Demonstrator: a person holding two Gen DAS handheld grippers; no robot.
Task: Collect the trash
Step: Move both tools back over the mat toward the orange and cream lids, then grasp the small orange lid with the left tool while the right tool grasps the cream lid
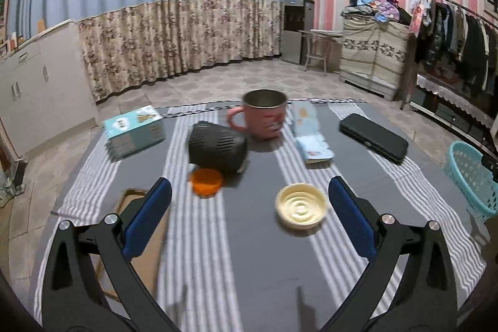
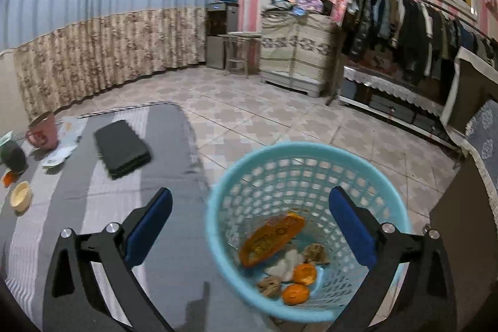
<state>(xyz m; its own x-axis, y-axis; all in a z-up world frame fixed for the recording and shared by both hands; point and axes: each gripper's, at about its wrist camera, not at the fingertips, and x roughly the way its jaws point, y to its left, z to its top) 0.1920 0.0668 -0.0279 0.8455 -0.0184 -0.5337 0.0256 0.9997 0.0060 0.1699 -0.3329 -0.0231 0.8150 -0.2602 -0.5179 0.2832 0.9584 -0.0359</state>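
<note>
- Left wrist view: the left gripper (image 1: 249,201) hovered above the near edge of the surface (image 1: 255,254), fingers spread wide and holding nothing. The cream lid (image 1: 301,209) lay just inside the right finger; the orange cap (image 1: 206,181) lay further in, touching the overturned black container (image 1: 218,147). The pink mug (image 1: 264,114), teal box (image 1: 134,133), printed packet (image 1: 309,134) and black case (image 1: 373,137) lay toward the far edge.
- Right wrist view: the right gripper (image 2: 250,207) hung over the blue basket (image 2: 224,192), standing just off the surface's right edge, fingers released and empty. Collected trash lay inside: an orange wrapper (image 2: 270,240), orange peel pieces (image 2: 295,293) and white tissue (image 2: 288,265).
- Risk: the lid is low and flat; a shallow closure could let it slip out, and motion blur suggests speed, so the fingers might knock the container or mug.
</note>
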